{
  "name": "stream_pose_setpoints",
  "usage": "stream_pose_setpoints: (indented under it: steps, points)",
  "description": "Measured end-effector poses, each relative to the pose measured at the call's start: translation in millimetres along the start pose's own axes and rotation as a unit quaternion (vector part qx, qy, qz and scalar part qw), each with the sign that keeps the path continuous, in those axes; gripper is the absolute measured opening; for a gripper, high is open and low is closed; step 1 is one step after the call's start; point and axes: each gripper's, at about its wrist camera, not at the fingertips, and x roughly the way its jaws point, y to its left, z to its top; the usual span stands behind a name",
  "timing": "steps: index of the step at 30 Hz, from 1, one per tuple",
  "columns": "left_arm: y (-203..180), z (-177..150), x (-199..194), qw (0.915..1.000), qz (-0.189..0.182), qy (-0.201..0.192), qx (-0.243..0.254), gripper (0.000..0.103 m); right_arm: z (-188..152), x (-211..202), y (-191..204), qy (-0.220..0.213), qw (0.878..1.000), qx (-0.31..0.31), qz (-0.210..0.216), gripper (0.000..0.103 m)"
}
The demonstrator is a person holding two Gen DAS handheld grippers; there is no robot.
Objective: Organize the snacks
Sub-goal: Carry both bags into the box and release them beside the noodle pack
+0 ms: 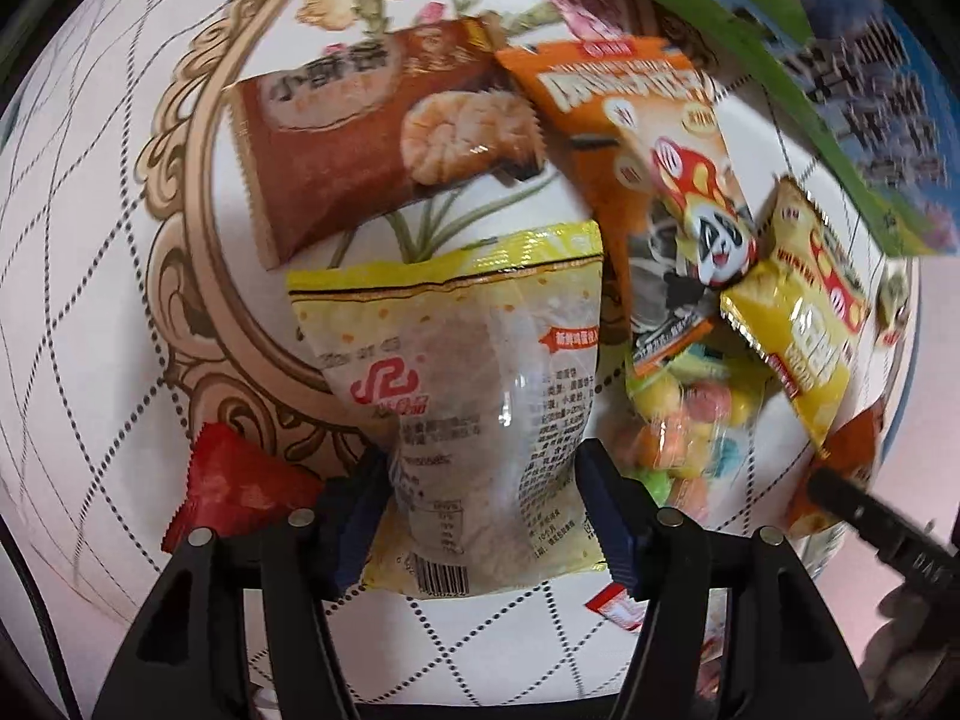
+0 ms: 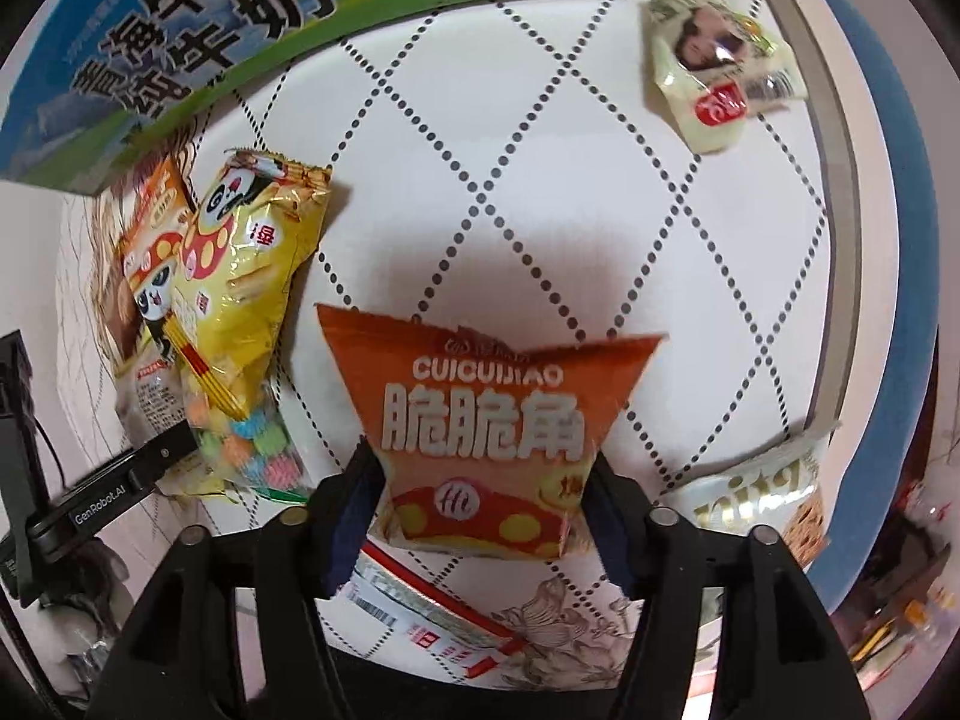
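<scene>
My left gripper (image 1: 480, 480) is shut on a yellow-topped clear snack bag (image 1: 468, 372) and holds it above the round table (image 1: 90, 300). My right gripper (image 2: 480, 492) is shut on an orange triangular snack bag (image 2: 486, 414) and holds it over the table (image 2: 540, 150). A heap of snacks lies beside: a brown bun packet (image 1: 372, 144), an orange panda packet (image 1: 648, 138), a yellow packet (image 1: 804, 300) and a bag of coloured candies (image 1: 690, 420). In the right wrist view the yellow panda packet (image 2: 246, 264) and the candies (image 2: 252, 444) lie to the left.
A green and blue milk carton box (image 2: 198, 30) stands at the table's back. A pale green packet (image 2: 714, 60) lies far right, a white packet (image 2: 762, 492) near right. A red packet (image 1: 234, 480) lies left of my left gripper. The table edge (image 2: 840, 120) curves right.
</scene>
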Motion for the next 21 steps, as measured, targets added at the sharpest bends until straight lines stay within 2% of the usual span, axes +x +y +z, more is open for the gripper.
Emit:
stream_pose_setpoints:
  steps: [4, 9, 14, 15, 17, 18, 21]
  points:
    - [15, -3, -15, 0.9998, -0.006, -0.008, -0.020, 0.060, -3, -12, -6, -0.008, 1.000, 0.009, 0.002, 0.068]
    - [12, -5, -31, 0.9995, 0.003, -0.022, -0.021, 0.060, -11, -19, -11, -0.011, 1.000, 0.014, 0.000, 0.068]
    - [5, 6, -20, 0.9995, 0.011, -0.015, -0.026, 0.060, -11, -5, -8, -0.016, 1.000, 0.018, -0.004, 0.066]
    - [4, 5, -20, 0.9994, 0.014, -0.021, -0.023, 0.059, -12, -4, -8, -0.021, 1.000, 0.017, -0.006, 0.059]
    - [-5, 4, -22, 0.9990, 0.025, -0.034, -0.011, 0.051, -13, -6, -6, -0.035, 0.999, 0.010, -0.005, 0.052]
    - [-13, 5, -23, 0.9988, 0.030, -0.038, -0.003, 0.047, -12, -6, -5, -0.037, 0.999, 0.009, -0.005, 0.051]
    - [-42, 9, -46, 0.9978, 0.041, -0.050, 0.018, 0.044, -15, -17, -8, -0.043, 0.999, 0.000, 0.001, 0.050]
